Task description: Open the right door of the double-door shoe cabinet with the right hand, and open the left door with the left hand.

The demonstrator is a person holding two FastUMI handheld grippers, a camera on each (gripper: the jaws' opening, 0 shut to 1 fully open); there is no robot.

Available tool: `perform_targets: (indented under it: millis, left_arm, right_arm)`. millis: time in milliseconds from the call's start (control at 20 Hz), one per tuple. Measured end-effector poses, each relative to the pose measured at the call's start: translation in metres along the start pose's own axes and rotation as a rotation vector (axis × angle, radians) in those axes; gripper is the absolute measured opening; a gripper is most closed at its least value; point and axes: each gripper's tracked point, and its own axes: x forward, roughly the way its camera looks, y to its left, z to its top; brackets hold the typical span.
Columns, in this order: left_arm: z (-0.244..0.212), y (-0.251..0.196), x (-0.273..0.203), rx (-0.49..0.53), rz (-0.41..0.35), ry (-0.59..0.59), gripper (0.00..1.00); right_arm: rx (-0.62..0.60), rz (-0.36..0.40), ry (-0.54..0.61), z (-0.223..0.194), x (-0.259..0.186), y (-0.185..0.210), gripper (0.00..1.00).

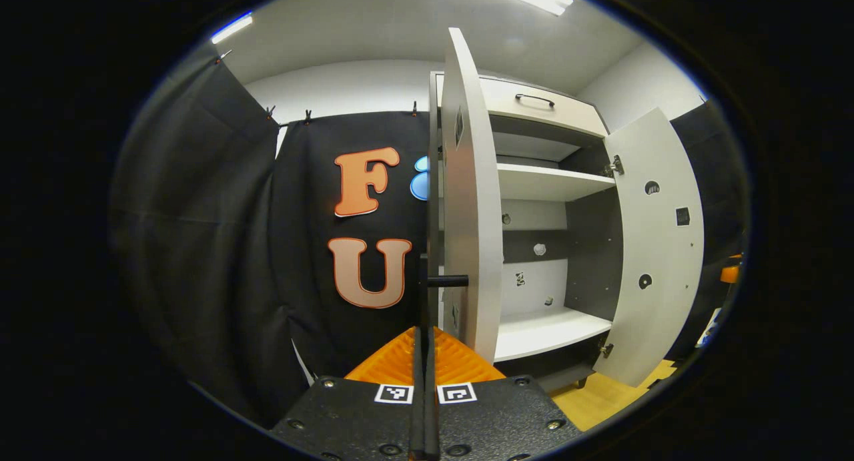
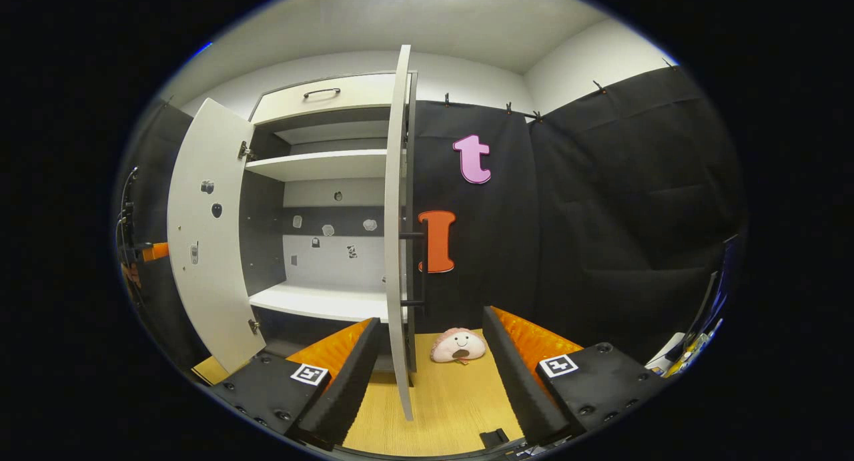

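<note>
The shoe cabinet (image 1: 547,181) stands with both doors swung out, its white shelves showing. In the left gripper view the left door (image 1: 470,214) is edge-on just right of centre, and my left gripper (image 1: 424,331) is shut on its dark vertical handle (image 1: 423,281). The right door (image 1: 657,247) hangs wide open at the right. In the right gripper view the right door (image 2: 399,214) is edge-on with its bar handle (image 2: 423,261) on the far side. My right gripper (image 2: 430,341) is open, the door's lower edge passing between its fingers without touching them. The left door (image 2: 207,234) stands open at the left.
A drawer with a dark handle (image 1: 534,99) tops the cabinet. A small pink plush toy (image 2: 460,345) lies on the wooden floor (image 2: 454,401) beside the right door. Black cloth walls close in on both sides.
</note>
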Motion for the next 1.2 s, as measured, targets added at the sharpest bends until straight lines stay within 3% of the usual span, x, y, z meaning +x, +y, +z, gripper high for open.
perform_targets:
  millis: [150, 350, 400, 450, 800, 900, 1000, 1200]
  left_arm:
    - [0.003, 0.0, -0.012, -0.01, 0.014, -0.011, 0.0]
    - [0.001, -0.017, -0.026, -0.127, 0.052, -0.004, 0.0]
    - [0.005, -0.018, -0.028, -0.135, 0.063, -0.021, 0.0]
    - [0.01, -0.019, -0.027, -0.13, 0.07, -0.041, 0.0]
    - [0.023, -0.021, -0.028, -0.066, 0.077, -0.089, 0.0]
    - [0.024, -0.027, -0.027, -0.084, 0.071, -0.093, 0.21]
    - [0.021, -0.027, -0.028, -0.087, 0.072, -0.081, 0.53]
    - [0.016, -0.025, -0.03, -0.091, 0.093, -0.057, 0.95]
  right_arm:
    - [-0.009, -0.013, -0.009, 0.005, -0.002, -0.005, 0.92]
    - [0.001, 0.008, -0.023, 0.008, -0.002, 0.005, 0.92]
    - [0.002, 0.017, -0.026, 0.008, -0.002, 0.008, 0.99]
    - [0.001, 0.024, -0.027, 0.006, -0.005, 0.01, 0.92]
    - [0.02, 0.045, -0.046, 0.01, -0.007, 0.022, 0.92]
    - [0.024, 0.045, -0.055, 0.012, -0.01, 0.023, 0.92]
    - [0.024, 0.043, -0.061, 0.015, -0.01, 0.021, 0.92]
    - [0.016, 0.036, -0.07, 0.018, -0.012, 0.021, 0.92]
